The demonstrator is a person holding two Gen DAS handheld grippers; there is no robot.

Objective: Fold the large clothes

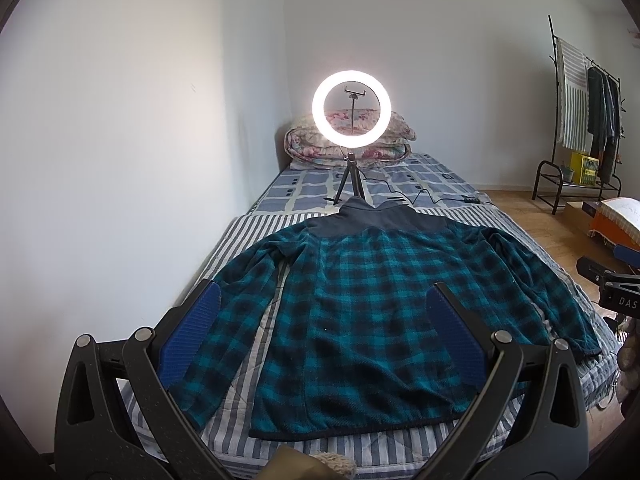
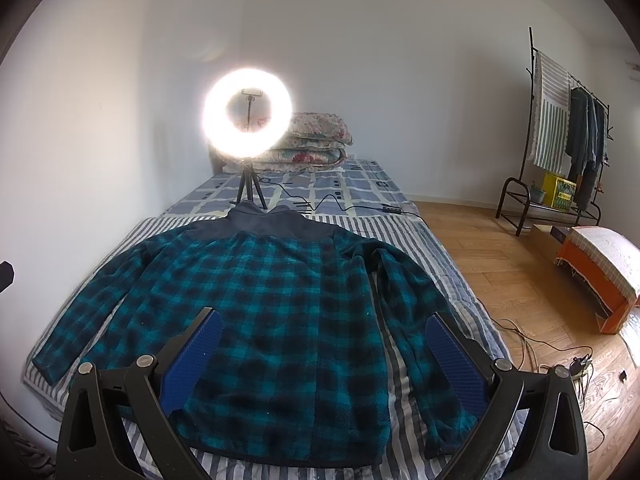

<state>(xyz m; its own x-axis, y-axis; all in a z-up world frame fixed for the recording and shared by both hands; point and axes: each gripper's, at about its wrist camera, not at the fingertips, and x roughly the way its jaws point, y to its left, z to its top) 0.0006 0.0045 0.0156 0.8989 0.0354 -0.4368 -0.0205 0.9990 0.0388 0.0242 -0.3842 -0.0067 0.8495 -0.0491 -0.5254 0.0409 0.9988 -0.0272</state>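
A teal and black plaid fleece jacket [image 1: 360, 300] lies flat on the striped bed cover [image 1: 248, 232], dark collar toward the far end and both sleeves spread out. My left gripper [image 1: 324, 300] hovers open above the jacket's lower left part, nothing between its blue pads. In the right wrist view the same jacket [image 2: 280, 300] fills the bed cover [image 2: 408, 236], and my right gripper [image 2: 324, 328] stands open over its lower right part and right sleeve. Part of the right gripper's black body shows at the right edge of the left wrist view.
A lit ring light [image 1: 351, 107] on a small tripod stands just past the collar, its cable [image 1: 424, 196] trailing right. Folded floral quilts [image 1: 348, 140] sit at the bed's head. A clothes rack [image 2: 568, 140] and an orange stool [image 2: 600, 276] stand on the wooden floor, with cables [image 2: 560, 356] nearby.
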